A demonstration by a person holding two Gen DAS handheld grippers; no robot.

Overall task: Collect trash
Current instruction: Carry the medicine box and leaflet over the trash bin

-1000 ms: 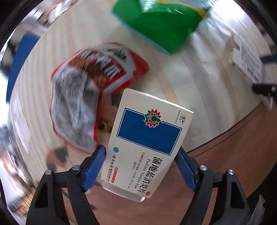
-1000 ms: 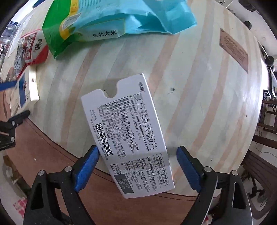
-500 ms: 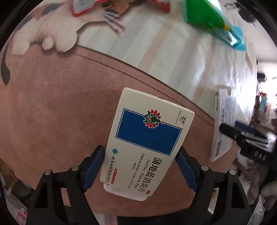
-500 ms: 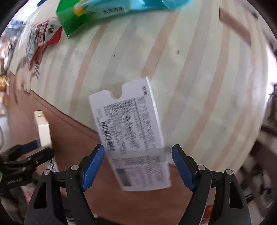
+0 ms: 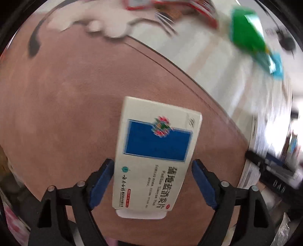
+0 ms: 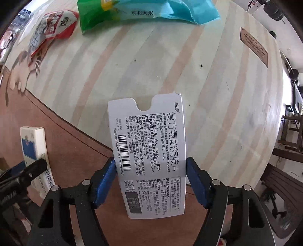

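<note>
My left gripper (image 5: pixel 152 166) points down over a brown surface (image 5: pixel 66 113), and its jaws are opening. A cream medicine box with a blue panel (image 5: pixel 157 143) sits between them; a thin gap shows at the right pad and the box's print is blurred. The right wrist view shows this box (image 6: pixel 36 145) at the far left. My right gripper (image 6: pixel 150 164) is closing, and both blue pads touch the long edges of a white printed medicine box (image 6: pixel 149 142) that juts over the edge of the pale table (image 6: pixel 217 94). The left wrist view catches the white box (image 5: pixel 252 151) at its right edge.
A red snack bag (image 6: pixel 55 24) and a green and blue rice bag (image 6: pixel 144 11) lie at the table's far side. A brown plaque (image 6: pixel 253 46) is fixed at the right. A cat picture (image 6: pixel 19 79) crosses the table's edge. Dark wooden furniture (image 6: pixel 284 132) stands beyond the table.
The left gripper swung off the table and the red bag to over the brown surface, rolling as it went; its box now sits straighter. The right jaws narrowed until the pads met the white box.
</note>
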